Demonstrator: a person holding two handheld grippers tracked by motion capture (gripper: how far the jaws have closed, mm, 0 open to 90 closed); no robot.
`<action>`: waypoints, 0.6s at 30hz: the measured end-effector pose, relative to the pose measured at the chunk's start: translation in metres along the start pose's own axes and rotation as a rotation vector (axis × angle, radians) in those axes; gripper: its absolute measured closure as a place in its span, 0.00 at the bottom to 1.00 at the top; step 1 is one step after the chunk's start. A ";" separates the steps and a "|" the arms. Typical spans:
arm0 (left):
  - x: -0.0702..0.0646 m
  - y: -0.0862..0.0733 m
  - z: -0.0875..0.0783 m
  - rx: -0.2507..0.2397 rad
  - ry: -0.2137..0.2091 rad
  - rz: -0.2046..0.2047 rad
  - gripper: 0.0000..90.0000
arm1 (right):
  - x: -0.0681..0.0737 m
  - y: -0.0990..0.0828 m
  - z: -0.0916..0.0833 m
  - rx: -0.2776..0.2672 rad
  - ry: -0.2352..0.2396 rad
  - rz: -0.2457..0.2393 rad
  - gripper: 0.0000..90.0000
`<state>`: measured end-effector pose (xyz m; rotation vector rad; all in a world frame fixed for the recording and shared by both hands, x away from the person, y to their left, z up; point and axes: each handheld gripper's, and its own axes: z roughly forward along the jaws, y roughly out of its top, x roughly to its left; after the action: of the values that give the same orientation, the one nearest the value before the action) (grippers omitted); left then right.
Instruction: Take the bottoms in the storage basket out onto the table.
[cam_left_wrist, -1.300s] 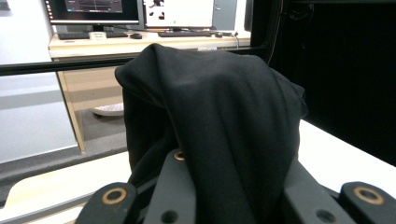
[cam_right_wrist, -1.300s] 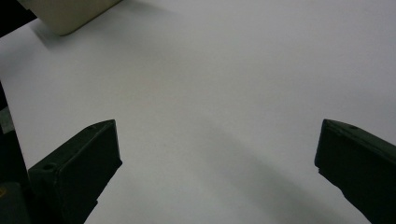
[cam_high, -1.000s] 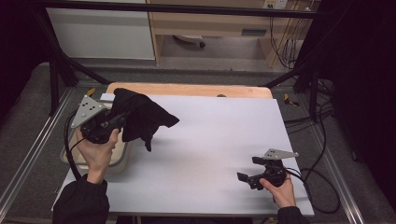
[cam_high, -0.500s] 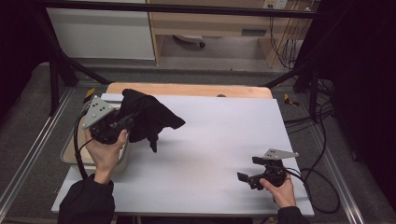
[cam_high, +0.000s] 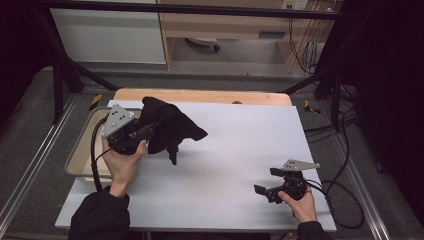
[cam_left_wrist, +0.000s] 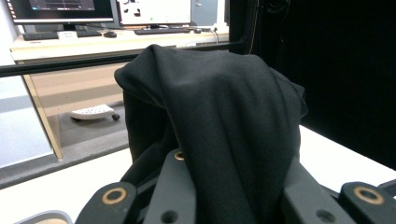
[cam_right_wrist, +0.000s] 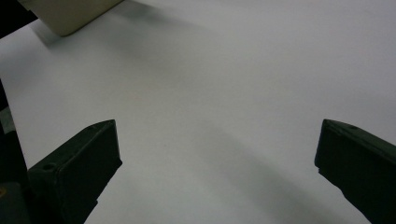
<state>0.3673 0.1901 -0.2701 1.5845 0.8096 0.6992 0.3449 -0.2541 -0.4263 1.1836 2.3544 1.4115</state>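
A black cloth (cam_high: 167, 126) hangs above the left part of the white table (cam_high: 240, 145), held up by my left gripper (cam_high: 145, 131), which is shut on it. In the left gripper view the black cloth (cam_left_wrist: 219, 126) drapes over both jaws and hides their tips. My right gripper (cam_high: 266, 181) rests low near the table's front right corner, held by a hand, its jaws wide open with nothing between them. In the right gripper view the right gripper (cam_right_wrist: 217, 163) looks down on bare white tabletop (cam_right_wrist: 210, 84).
A beige bin (cam_high: 82, 150) stands off the table's left edge, under my left hand; a corner of the bin (cam_right_wrist: 70, 14) appears in the right gripper view. A wooden board (cam_high: 200, 95) runs along the table's far edge. Cables (cam_high: 345, 200) trail at the right.
My left gripper has carried the black cloth to the right, away from over the bin and over the table. The right gripper has stayed in place.
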 end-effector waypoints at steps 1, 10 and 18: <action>-0.001 0.000 0.001 0.002 -0.001 0.000 0.90 | 0.000 0.000 0.000 0.001 -0.001 0.001 0.01; -0.010 0.000 0.008 -0.002 -0.019 0.005 0.90 | 0.000 0.000 0.000 0.000 0.000 0.001 0.01; -0.016 0.000 0.012 0.004 -0.035 0.013 0.90 | 0.000 0.000 0.000 0.000 0.001 0.001 0.01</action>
<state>0.3679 0.1700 -0.2725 1.6029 0.7761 0.6774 0.3448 -0.2540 -0.4262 1.1852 2.3548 1.4119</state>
